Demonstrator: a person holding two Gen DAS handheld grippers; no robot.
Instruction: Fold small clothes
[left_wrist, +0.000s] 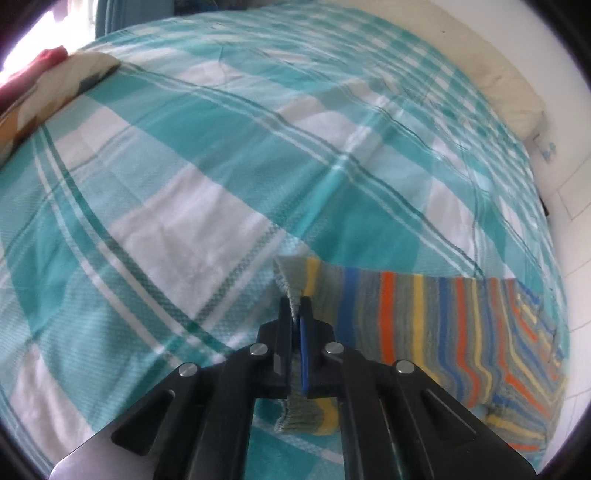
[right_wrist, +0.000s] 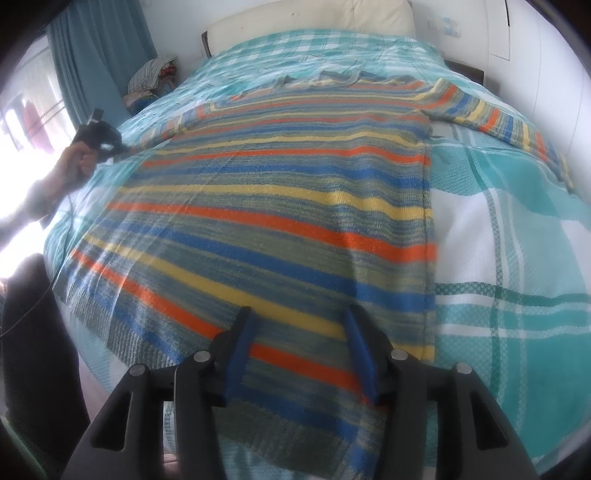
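Left gripper (left_wrist: 295, 301) clamps sweater (right_wrist: 280, 206) cuff | right gripper (right_wrist: 301, 314) parted above hem

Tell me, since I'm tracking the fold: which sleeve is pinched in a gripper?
The left sleeve: the left gripper is shut on its cuff. The other sleeve lies free on the bed.

My left tongs (left_wrist: 295, 306) are matte black, with two flat fingers; a blue pad (left_wrist: 303, 354) lines the inner face of one. Four round silver screw heads sit across the black linkage arms, which have slot-shaped cutouts. My right tongs (right_wrist: 301, 321) have the same black frame and silver screws, with blue pads (right_wrist: 240, 354) on both fingers. A thin dark cable trails from my left hand (right_wrist: 79, 157).
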